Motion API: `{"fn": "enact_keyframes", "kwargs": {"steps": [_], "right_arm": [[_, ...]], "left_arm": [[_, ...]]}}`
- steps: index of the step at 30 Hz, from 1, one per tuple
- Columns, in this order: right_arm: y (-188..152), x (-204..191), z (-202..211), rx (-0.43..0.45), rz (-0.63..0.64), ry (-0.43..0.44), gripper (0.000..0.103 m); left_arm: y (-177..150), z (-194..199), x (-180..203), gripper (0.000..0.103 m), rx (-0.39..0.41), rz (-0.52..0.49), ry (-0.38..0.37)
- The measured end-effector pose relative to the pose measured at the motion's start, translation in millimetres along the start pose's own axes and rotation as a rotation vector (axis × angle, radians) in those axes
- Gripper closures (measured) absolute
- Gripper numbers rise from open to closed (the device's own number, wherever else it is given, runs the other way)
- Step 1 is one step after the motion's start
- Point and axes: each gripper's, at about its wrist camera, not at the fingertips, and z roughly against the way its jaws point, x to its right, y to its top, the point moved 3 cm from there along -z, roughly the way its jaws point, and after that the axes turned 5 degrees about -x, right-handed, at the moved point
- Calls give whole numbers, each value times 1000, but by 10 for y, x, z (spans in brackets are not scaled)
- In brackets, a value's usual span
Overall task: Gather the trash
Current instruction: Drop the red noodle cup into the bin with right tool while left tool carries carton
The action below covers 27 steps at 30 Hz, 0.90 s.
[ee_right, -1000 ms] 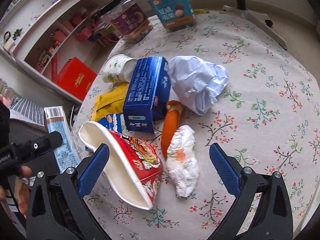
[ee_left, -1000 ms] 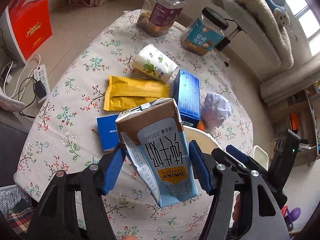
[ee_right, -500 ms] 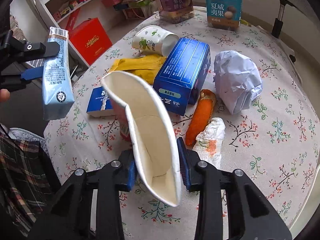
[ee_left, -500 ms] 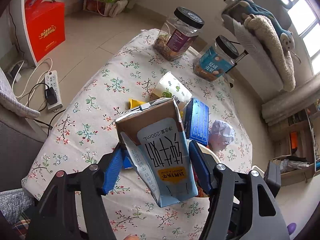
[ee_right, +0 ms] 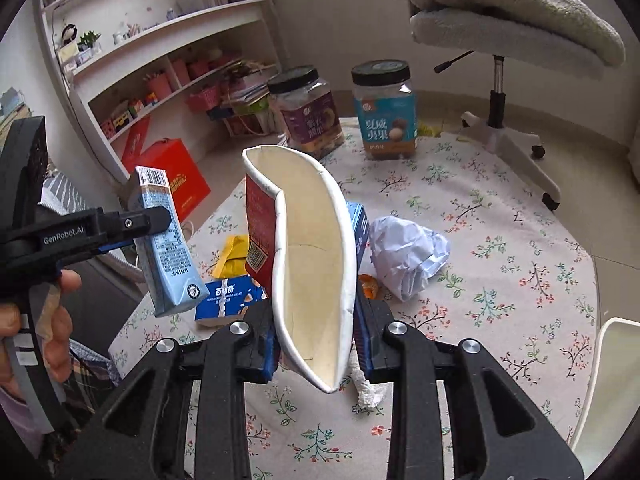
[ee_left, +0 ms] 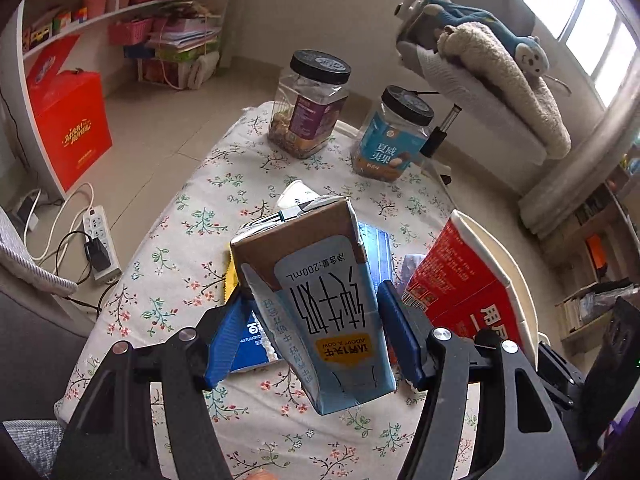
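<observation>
My left gripper is shut on a blue and brown milk carton, held above the floral table; the same milk carton shows at the left of the right wrist view. My right gripper is shut on a squashed red and white noodle cup, lifted off the table; the noodle cup appears at the right in the left wrist view. Left on the table are a crumpled paper ball, a blue box, a yellow wrapper, a small blue packet, a used tissue and a paper cup.
Two black-lidded jars, one purple-labelled and one blue-labelled, stand at the table's far end. An office chair draped with a blanket is beyond. A red box, shelves and a power strip are on the left.
My right gripper closed on the noodle cup, squashing it flat, and lifted it off the table. The left gripper rose with the carton and tilted upward, so more of the room shows.
</observation>
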Motion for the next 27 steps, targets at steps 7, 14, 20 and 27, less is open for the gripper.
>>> {"fn": "enact_keyframes", "kwargs": {"steps": [7,14,20,27], "right_arm": [[8,202,230,68,-38,-87,75],[-57,501,456,106,-105,-155,75],[-164,873,746,148,-190,-228,75],[-355,1408,1170,219,-357,-341,74]], "left_arm": [[-26,-46,232,39,24,-43,-16],[-79,-73,576,39,59,-113,-50],[-161,-108,899,39,91,-198,-55],[-272,-233,1235,39,80,-258,-81]]}}
